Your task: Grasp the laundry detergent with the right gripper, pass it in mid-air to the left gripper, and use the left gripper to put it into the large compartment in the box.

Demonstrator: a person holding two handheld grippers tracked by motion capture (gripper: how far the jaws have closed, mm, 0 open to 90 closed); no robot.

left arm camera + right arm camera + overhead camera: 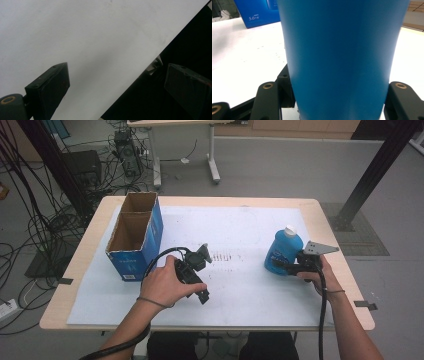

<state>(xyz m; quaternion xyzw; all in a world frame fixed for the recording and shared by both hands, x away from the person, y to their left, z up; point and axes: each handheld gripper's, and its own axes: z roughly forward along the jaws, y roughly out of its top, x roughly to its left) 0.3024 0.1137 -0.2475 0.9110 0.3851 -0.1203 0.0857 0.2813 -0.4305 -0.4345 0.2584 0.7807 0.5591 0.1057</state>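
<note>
A blue bottle with a white cap stands upright on the white sheet at the table's right. My right gripper comes in level from the right and is shut on its lower body. In the right gripper view the blue bottle sits between the black jaws of my right gripper, pads against both its sides. My left gripper is held in a hand left of centre, pointing down toward the near edge. In its own view my left gripper is open, with nothing between its jaws.
An open-topped blue cardboard box with two compartments stands at the sheet's left, also seen far off as the blue cardboard box. Cables lie on the floor at left. A black post rises beyond the wooden table at the right.
</note>
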